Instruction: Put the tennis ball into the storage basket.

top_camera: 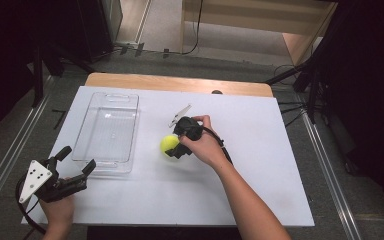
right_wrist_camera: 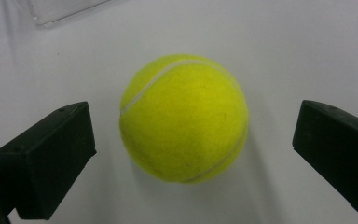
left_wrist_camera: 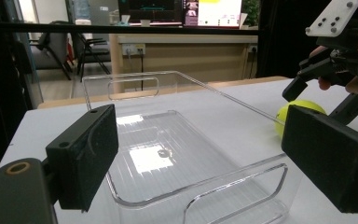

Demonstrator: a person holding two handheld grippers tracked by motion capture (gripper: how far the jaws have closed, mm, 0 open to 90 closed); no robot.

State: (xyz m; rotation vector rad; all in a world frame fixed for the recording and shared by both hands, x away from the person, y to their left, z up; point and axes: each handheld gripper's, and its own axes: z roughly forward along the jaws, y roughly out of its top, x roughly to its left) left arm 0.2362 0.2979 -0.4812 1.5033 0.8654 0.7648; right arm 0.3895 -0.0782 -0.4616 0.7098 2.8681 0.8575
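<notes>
While tennis ball rests on white desk, just right of clear plastic tray, right gripper is positioned over it. Jaws spread wide, released, flanking ball on both sides without contact: pre-grasp alignment judged. Left gripper likewise released, nothing held, parked at tray's near end, jaws facing handle; readiness to steady tray judged likely. Tray noted as probable destination.
</notes>
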